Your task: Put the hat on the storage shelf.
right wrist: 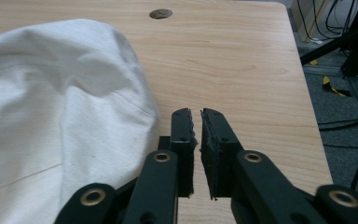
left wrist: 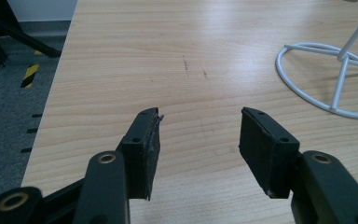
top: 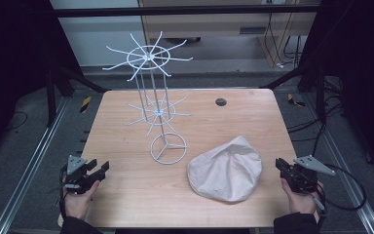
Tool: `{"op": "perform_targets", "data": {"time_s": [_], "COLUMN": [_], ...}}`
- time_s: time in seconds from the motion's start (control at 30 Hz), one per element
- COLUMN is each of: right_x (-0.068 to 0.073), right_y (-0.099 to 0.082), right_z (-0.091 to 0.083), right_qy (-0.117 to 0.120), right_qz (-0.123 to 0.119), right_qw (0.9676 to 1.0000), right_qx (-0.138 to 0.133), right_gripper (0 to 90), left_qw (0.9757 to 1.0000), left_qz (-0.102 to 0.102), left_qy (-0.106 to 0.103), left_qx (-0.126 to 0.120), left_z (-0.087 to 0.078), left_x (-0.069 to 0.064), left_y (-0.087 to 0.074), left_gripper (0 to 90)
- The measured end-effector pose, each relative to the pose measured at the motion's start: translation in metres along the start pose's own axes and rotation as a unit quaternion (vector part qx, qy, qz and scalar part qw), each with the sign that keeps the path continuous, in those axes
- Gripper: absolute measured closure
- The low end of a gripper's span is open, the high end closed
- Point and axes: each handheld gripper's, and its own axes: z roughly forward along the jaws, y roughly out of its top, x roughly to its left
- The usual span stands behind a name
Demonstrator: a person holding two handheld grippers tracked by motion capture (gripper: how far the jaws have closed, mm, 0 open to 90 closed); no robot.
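Here: left gripper (left wrist: 199,135) jaws apart, empty; right gripper (right wrist: 196,135) nearly closed, empty; cloth hat (right wrist: 51,107) cut off at frame edge.

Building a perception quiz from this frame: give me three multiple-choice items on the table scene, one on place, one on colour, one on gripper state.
1. Where does the cloth hat lie relative to the wire rack?
A. hung on a rack arm
B. on the table, toward the right gripper's side
C. under the rack's base ring

2. What colour is the rack?
A. black
B. red
C. white

3. How do the left gripper's jaws stand?
A. wide apart, holding nothing
B. closed on the hat
C. closed on the rack

Answers: 1 B, it rests on the wood beside the right gripper. 2 C, all its wires are white. 3 A, bare table shows between the jaws.
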Motion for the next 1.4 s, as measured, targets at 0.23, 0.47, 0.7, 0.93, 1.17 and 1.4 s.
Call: {"op": "perform_targets", "data": {"time_s": [0.23, 0.47, 0.7, 0.93, 1.17, 1.4], "right_x": [0.015, 0.037, 0.066, 0.081, 0.079, 0.072], "right_y": [0.009, 0.021, 0.029, 0.028, 0.021, 0.008], "right_z": [-0.006, -0.008, -0.004, 0.003, 0.006, 0.008], "right_qy": [0.024, 0.059, 0.104, 0.120, 0.112, 0.104], "right_qz": [-0.018, -0.033, -0.054, -0.063, -0.066, -0.066], "right_qw": [0.9995, 0.9975, 0.9930, 0.9908, 0.9914, 0.9915], "right_qx": [-0.012, -0.018, -0.016, 0.001, 0.016, 0.041], "right_gripper": [89.7, 90.0, 90.0, 90.0, 90.0, 90.0], "left_qw": [1.0000, 0.9999, 0.9997, 0.9974, 0.9924, 0.9836], "left_qz": [0.001, 0.004, -0.002, 0.004, 0.035, 0.082], "left_qy": [-0.004, -0.015, -0.023, -0.072, -0.118, -0.160], "left_qx": [-0.007, 0.001, -0.005, -0.009, -0.004, 0.012], "left_z": [-0.007, -0.005, -0.010, -0.013, -0.011, -0.004], "left_x": [-0.005, -0.007, -0.008, -0.021, -0.052, -0.087], "left_y": [0.002, 0.002, 0.005, 0.009, 0.015, 0.018], "left_gripper": [51.3, 53.7, 66.4, 84.8, 89.7, 90.0]}}
